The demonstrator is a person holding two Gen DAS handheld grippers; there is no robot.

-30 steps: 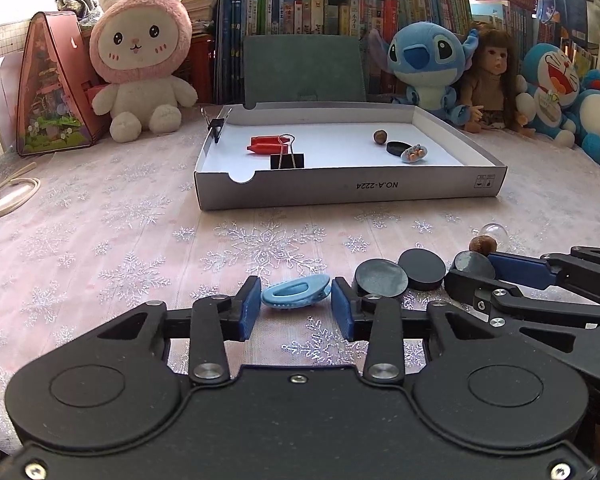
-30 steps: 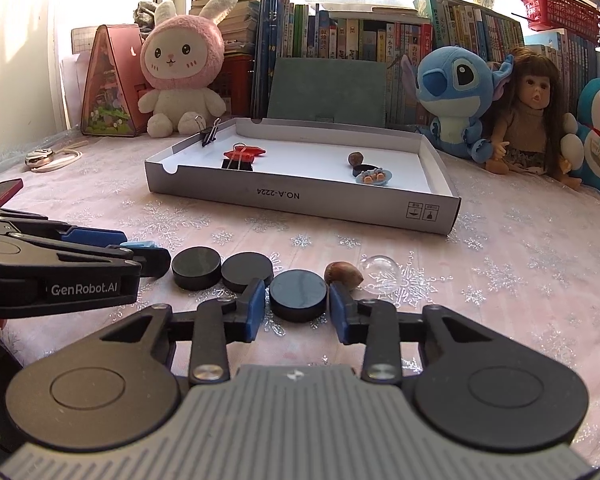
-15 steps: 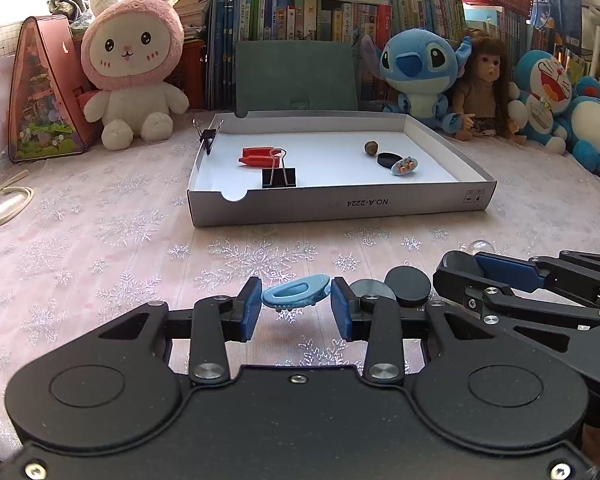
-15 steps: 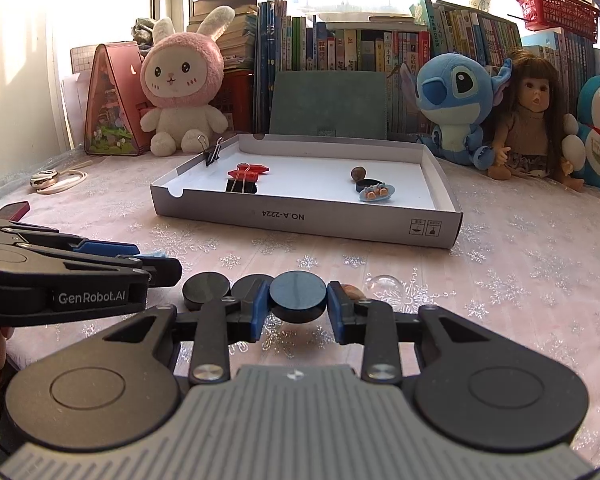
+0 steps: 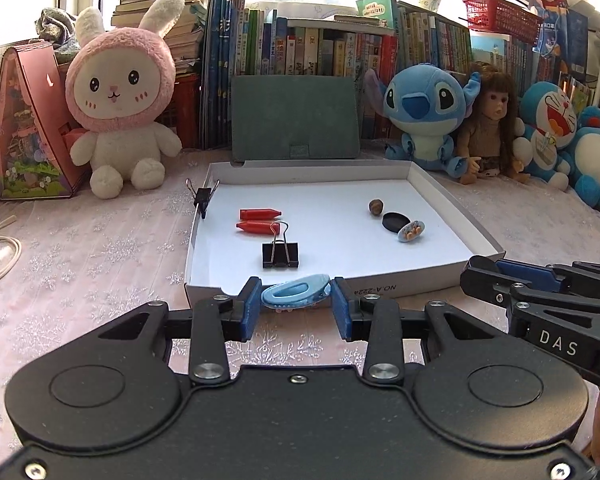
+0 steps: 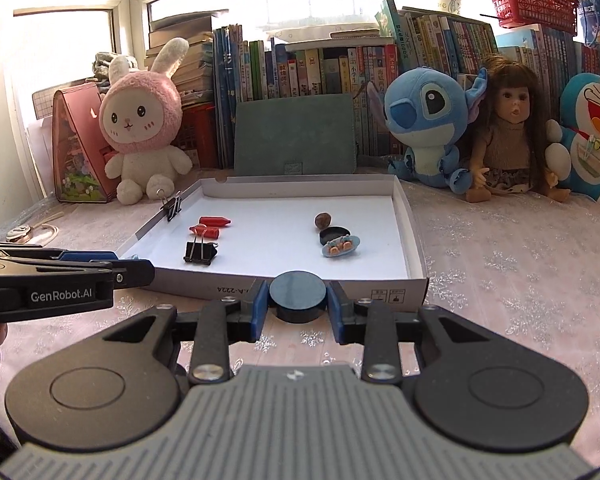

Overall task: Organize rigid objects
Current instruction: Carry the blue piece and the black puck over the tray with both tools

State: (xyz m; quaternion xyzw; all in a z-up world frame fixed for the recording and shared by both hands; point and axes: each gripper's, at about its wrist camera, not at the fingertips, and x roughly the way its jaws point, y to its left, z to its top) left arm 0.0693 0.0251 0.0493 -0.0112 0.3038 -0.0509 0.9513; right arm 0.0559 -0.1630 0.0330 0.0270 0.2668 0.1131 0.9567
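Observation:
My left gripper [image 5: 296, 306] is shut on a light blue hair clip [image 5: 296, 291], held above the pink cloth just short of the white box's [image 5: 452, 276] front wall. My right gripper [image 6: 298, 307] is shut on a black round disc [image 6: 298, 295], also lifted and close to the box [image 6: 414, 248] front. Inside the box lie two red crayons [image 5: 258, 220], a black binder clip [image 5: 280, 254], a nut [image 5: 376, 207], a black disc [image 5: 395, 222] and a small blue clip [image 5: 411, 231]. A second binder clip [image 5: 202, 199] grips the box's left wall.
Plush toys, a doll [image 6: 506, 136] and a green folder [image 5: 296, 118] line the back in front of books. A pink bunny [image 5: 120, 100] and a pink house-shaped box [image 5: 28, 124] stand at the left. A cord [image 5: 0, 256] lies on the cloth at far left.
Both grippers rose off the cloth with their objects and moved toward the box. The other discs, the nut and the clear bead on the cloth dropped out of view.

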